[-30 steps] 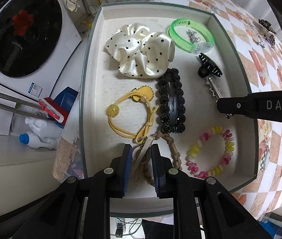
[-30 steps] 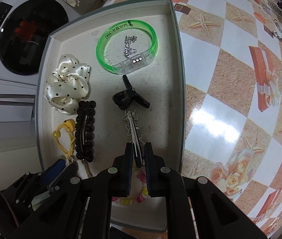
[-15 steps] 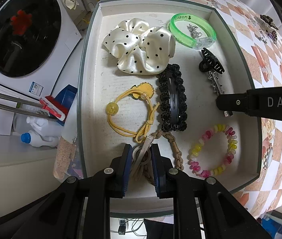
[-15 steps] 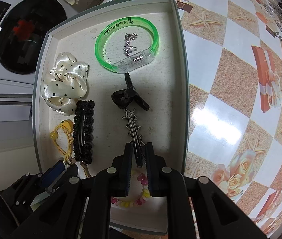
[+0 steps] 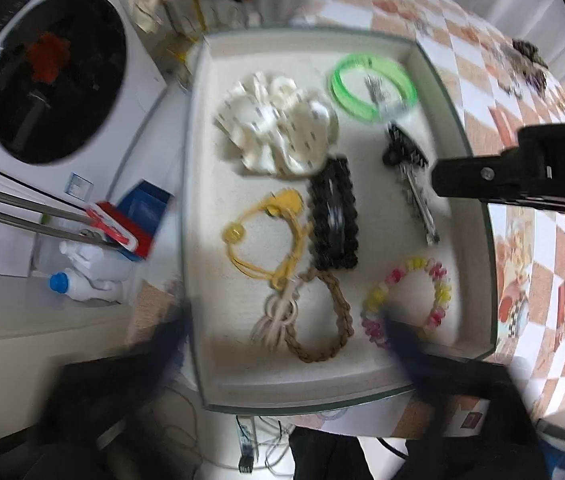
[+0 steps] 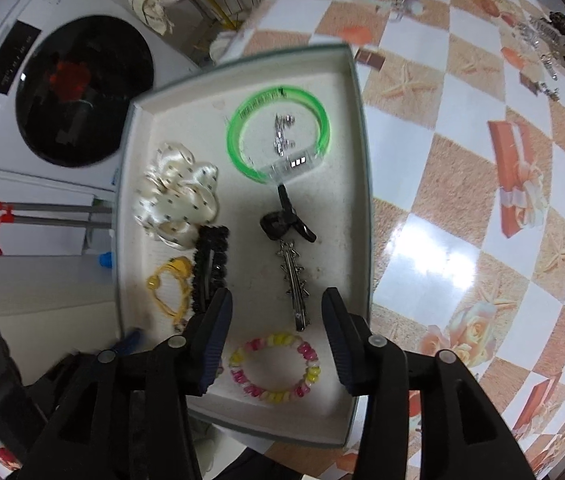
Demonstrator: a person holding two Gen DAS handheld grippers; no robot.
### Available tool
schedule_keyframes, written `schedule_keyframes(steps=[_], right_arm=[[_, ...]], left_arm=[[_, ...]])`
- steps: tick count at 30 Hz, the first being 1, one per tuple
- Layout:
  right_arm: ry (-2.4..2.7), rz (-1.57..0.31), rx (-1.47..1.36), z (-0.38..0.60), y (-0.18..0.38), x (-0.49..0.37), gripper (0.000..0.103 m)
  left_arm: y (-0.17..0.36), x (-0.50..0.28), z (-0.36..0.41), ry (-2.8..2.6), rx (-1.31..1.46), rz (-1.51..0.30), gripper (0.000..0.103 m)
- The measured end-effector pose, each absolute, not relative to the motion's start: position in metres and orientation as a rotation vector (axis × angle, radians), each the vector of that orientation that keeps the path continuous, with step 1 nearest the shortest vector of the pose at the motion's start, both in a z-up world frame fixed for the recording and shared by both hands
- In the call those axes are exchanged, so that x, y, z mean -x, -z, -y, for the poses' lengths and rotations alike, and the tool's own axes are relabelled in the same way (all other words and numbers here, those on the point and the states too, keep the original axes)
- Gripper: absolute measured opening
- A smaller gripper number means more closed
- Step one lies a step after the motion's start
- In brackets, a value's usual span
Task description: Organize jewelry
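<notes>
A pale tray [image 5: 190, 200] holds a dotted white scrunchie [image 5: 282, 136], a green bangle [image 5: 374, 88], a black barrette [image 5: 334, 216], a yellow hair tie [image 5: 266, 236] and a pink-yellow bead bracelet [image 5: 406, 300]. My left gripper [image 5: 286, 336] is blurred, its jaws opening wide. A brown braided bracelet [image 5: 318, 320] lies loose on the tray floor between them. My right gripper [image 6: 278, 320] hovers over the tray [image 6: 364, 200] with jaws opening. The silver star clip [image 6: 294, 280] rests flat between its fingertips, untouched, below a black claw clip [image 6: 286, 224].
The tray sits at the edge of a table with an orange-and-white checked cloth [image 6: 462, 200]. More small jewelry lies at its far right [image 6: 554, 48]. A white washing machine [image 5: 54, 76] and plastic bottles [image 5: 82, 276] stand to the left, below the table.
Both grippers have spread apart and lifted a little. The left let go of the braided bracelet and the right let go of the star clip; both items now lie in the tray.
</notes>
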State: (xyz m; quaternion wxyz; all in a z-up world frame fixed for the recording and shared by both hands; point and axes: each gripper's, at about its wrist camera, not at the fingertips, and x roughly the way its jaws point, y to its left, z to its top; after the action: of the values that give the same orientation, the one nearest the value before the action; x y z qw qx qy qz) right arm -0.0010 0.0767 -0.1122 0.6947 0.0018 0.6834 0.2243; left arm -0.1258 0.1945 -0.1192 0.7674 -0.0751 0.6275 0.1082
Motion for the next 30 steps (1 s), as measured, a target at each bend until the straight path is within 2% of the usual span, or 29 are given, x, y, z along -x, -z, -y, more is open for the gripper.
schedule_keyframes(steps=[15, 17, 18, 19, 26, 27, 28, 30], right_arm=[[-0.441, -1.477, -0.001, -0.033, 0.063, 0.022, 0.064], [-0.438, -1.473, 0.016, -0.032, 0.057, 0.028, 0.069], [-0.439, -1.471, 0.023, -0.032, 0.056, 0.029, 0.078], [-0.439, -1.465, 0.031, -0.032, 0.052, 0.032, 0.081], [-0.427, -1.402, 0.105, -0.036, 0.023, 0.04, 0.082], [-0.424, -1.388, 0.116, -0.037, 0.018, 0.041, 0.092], [-0.424, -1.375, 0.124, -0.038, 0.013, 0.041, 0.098], [-0.425, -1.331, 0.142, -0.039, 0.002, 0.043, 0.098]], left_arm=[[0.073, 0.126, -0.185, -0.191, 0.137, -1.335, 0.103], [0.063, 0.127, -0.186, -0.191, 0.132, -1.317, 0.103], [0.059, 0.128, -0.187, -0.194, 0.131, -1.308, 0.103], [0.053, 0.129, -0.188, -0.198, 0.132, -1.298, 0.103], [0.023, 0.133, -0.193, -0.216, 0.125, -1.249, 0.103], [0.019, 0.133, -0.194, -0.218, 0.125, -1.243, 0.103], [0.016, 0.133, -0.195, -0.219, 0.126, -1.24, 0.103], [0.01, 0.134, -0.196, -0.223, 0.128, -1.234, 0.103]])
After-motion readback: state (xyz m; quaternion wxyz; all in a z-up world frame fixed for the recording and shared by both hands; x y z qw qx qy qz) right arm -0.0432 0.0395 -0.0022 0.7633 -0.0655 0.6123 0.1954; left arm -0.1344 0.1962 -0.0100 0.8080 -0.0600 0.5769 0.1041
